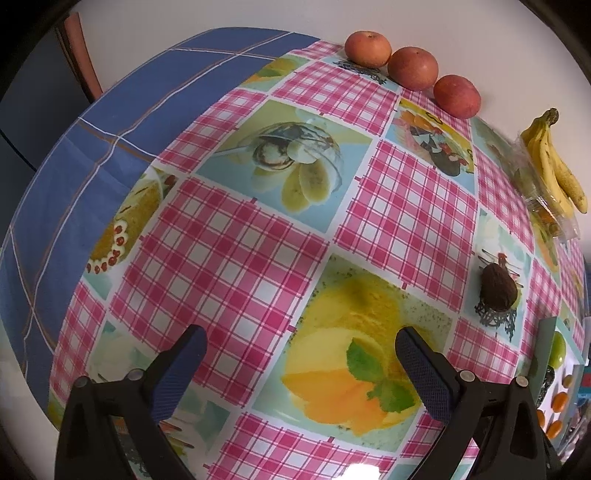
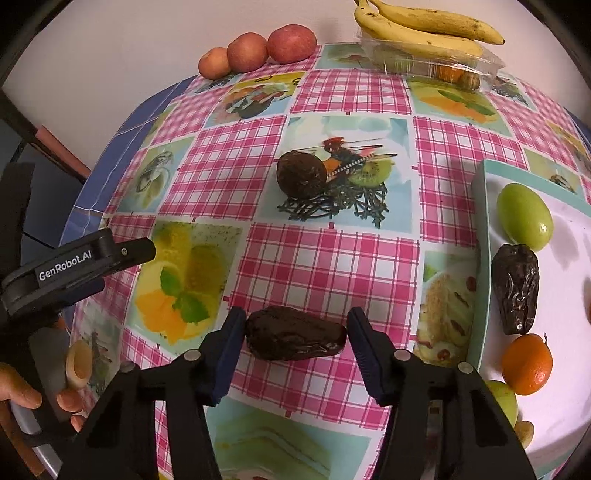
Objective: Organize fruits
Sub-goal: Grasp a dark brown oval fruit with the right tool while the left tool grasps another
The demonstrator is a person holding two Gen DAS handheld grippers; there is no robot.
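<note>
Left wrist view:
- Left claw (image 1: 299, 363) was spread wide with nothing between its fingers, hovering over the desk (image 1: 229, 236), which was covered in a pink-check cloth with printed dessert panels.
- A blue checked cloth (image 1: 110, 122) covered the desk's far left part.
- Three apples (image 1: 413, 68) sat in a row along the back edge, against the wall.
- A bunch of bananas (image 1: 556, 162) lay on a clear plastic box (image 1: 543, 210) at the far right edge.
- One dark date (image 1: 498, 290) lay alone on the cloth, right of the claw and apart from it.
- The tray (image 1: 546, 339) showed only as a sliver at the right border, with a green fruit and small orange ones on it, too cut off to detail.

Right wrist view:
- Right claw (image 2: 296, 334) was open, its fingers bracketing a dark date (image 2: 295, 338) lying on the cloth. The left pad looked to be touching the date; the right pad stood just off it.
- A second date (image 2: 301, 177) lay farther back near the desk's middle, well apart from the claw.
- The white tray (image 2: 480, 258) with a teal rim sat at right. It held a green fruit (image 2: 522, 216), a wrinkled date (image 2: 516, 288) just below it, and a small orange fruit (image 2: 526, 363) near that.
- Apples (image 2: 255, 51), bananas (image 2: 428, 27) and the clear box (image 2: 443, 64) stood along the back edge.
- The other gripper (image 2: 79, 264) appeared at left, held by a hand (image 2: 40, 402).
</note>
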